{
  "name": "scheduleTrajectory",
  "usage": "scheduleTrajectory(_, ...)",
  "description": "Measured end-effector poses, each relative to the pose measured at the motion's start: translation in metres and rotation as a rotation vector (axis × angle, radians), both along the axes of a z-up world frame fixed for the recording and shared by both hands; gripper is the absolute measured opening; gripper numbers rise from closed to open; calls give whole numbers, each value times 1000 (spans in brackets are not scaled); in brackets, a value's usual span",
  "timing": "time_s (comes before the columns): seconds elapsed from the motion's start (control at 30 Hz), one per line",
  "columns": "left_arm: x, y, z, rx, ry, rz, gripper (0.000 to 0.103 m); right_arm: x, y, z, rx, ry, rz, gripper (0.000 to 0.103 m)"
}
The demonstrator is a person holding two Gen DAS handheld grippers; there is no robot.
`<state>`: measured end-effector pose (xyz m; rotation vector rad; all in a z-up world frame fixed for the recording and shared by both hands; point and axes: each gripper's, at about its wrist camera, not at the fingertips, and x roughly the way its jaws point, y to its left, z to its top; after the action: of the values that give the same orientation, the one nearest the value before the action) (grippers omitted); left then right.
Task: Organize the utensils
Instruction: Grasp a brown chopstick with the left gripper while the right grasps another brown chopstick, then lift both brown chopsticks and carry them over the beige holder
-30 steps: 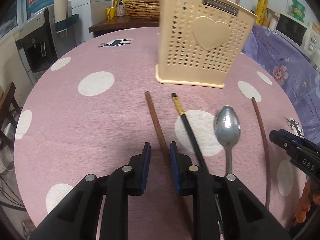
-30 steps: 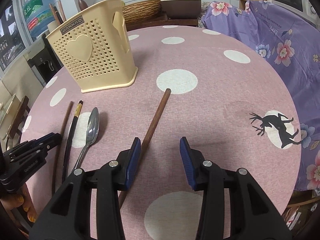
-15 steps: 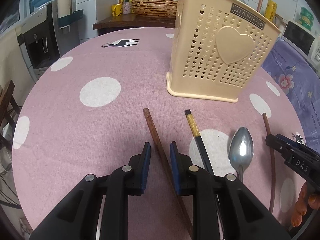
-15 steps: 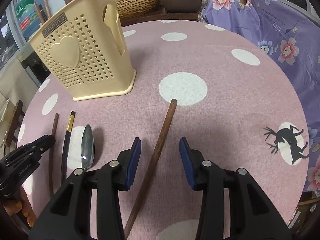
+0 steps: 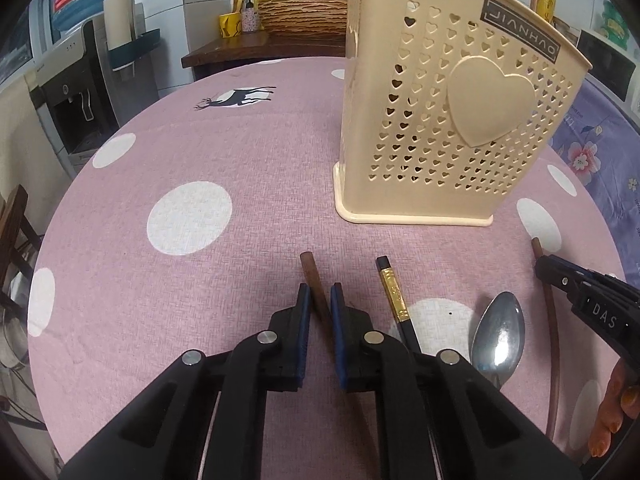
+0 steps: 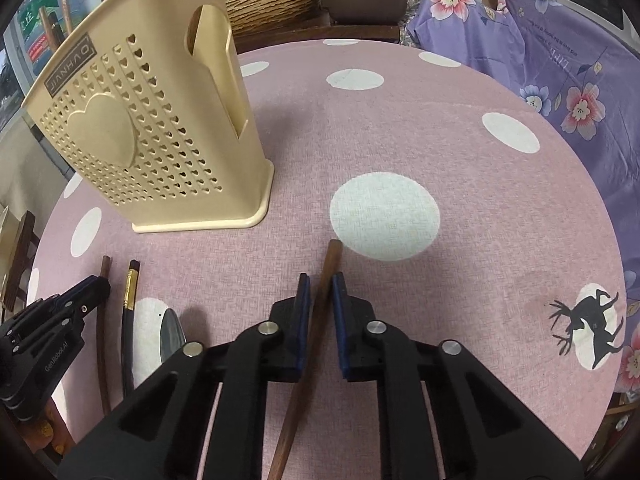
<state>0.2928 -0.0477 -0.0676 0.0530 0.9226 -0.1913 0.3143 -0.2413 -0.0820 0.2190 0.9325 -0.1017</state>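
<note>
R wrist | brown chopstick [image 6: 320,312] betw fingers [image 6: 303,312], gaps both sides

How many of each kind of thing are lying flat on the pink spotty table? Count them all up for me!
Brown wooden chopsticks: 2
Black chopstick with a gold band: 1
Metal spoon: 1
Total: 4

spoon [image 6: 171,334] handle hidden behind right gripper, brown chopstick [image 6: 310,344] lower end cut off by frame edge
</note>
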Motion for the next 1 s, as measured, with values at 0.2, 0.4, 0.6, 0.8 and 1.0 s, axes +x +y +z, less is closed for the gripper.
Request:
scheduleTrajectory(0.2,-1,-3,0,12,-9,-8,10,0,3,0,-13,-4,11,10)
scheduleTrajectory(0.4,-3,-2,0,-2,-12,1,9,-3,0,-1,12,-12,6,10)
scheduleTrajectory(0.6,-2,-2,0,-8,-22,11,8,-4,-4,-1,49,-18,1,10)
scheduleTrajectory(0.8,0,3,0,-47,-18,20,8,-7,-10,5,99,-52,7,9)
scheduleTrajectory(1.0,-11,18,21,-124,-67,29,8,-25,-18,23,165,-131,22,8)
